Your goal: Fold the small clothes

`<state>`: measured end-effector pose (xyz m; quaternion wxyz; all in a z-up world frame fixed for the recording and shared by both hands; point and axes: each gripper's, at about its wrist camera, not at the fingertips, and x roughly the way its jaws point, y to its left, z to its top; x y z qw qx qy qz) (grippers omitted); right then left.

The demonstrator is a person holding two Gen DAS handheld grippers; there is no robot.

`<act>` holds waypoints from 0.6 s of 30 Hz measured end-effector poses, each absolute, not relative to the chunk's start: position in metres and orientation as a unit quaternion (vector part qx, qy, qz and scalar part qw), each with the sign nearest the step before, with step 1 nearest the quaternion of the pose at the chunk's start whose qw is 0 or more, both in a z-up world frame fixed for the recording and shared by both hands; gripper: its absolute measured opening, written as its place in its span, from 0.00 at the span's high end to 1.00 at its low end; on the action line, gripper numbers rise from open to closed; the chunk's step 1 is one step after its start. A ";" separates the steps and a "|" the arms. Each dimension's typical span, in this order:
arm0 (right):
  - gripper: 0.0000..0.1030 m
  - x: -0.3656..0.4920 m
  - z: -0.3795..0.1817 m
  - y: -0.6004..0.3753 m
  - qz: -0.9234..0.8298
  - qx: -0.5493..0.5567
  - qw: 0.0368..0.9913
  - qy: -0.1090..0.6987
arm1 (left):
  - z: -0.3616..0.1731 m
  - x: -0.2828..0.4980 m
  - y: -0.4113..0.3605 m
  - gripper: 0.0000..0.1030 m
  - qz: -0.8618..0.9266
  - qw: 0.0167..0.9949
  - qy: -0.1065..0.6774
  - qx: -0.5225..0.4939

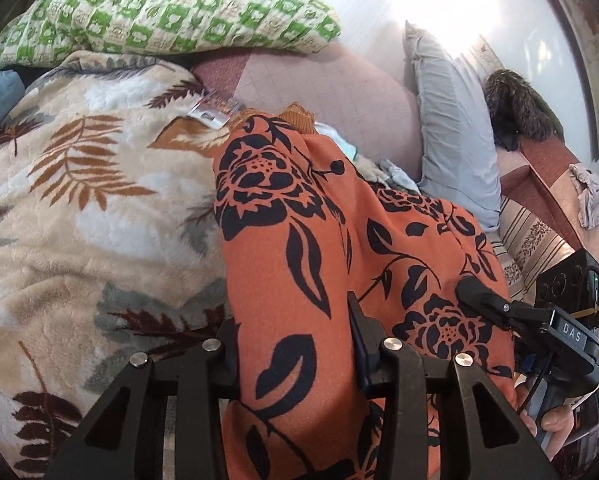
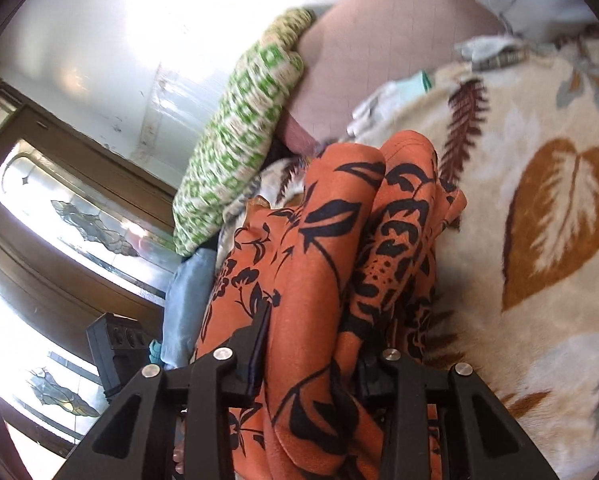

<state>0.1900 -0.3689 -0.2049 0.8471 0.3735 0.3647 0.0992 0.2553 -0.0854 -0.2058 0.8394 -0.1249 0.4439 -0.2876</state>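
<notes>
i have the left gripper (image 1: 295, 344) and right gripper (image 2: 311, 344) each clamped on the orange floral garment (image 1: 339, 240), lifting one edge off the leaf-print blanket (image 1: 79, 200) to fold it.

A plush cream blanket with brown and grey leaf prints (image 1: 79, 200) covers a bed. Behind it lies a green-and-cream checked quilted pillow (image 1: 167, 20) beside a pale pink quilted cushion (image 1: 339, 92). A grey-blue pillow (image 1: 447, 128) leans nearby, with a dark furry object (image 1: 515, 108) beyond it.
</notes>
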 end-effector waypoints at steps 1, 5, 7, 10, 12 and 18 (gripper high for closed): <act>0.65 0.189 -0.206 -0.371 0.095 0.375 0.846 0.367 | -0.207 0.254 -0.090 0.60 -0.287 0.841 0.444 -0.115; 0.64 0.192 -0.227 -0.379 0.068 0.379 0.833 0.397 | -0.227 0.259 -0.102 0.54 -0.254 0.838 0.476 -0.084; 0.64 0.198 -0.240 -0.379 0.045 0.372 0.821 0.432 | -0.234 0.262 -0.104 0.44 -0.227 0.840 0.489 -0.059; 0.60 0.204 -0.257 -0.379 0.022 0.359 0.809 0.464 | -0.241 0.264 -0.106 0.29 -0.209 0.841 0.498 -0.041; 0.40 0.205 -0.260 -0.384 0.004 0.366 0.802 0.471 | -0.242 0.265 -0.106 0.24 -0.199 0.843 0.499 -0.030; 0.38 0.194 -0.230 -0.395 -0.020 0.357 0.822 0.444 | -0.228 0.257 -0.095 0.24 -0.185 0.853 0.488 -0.026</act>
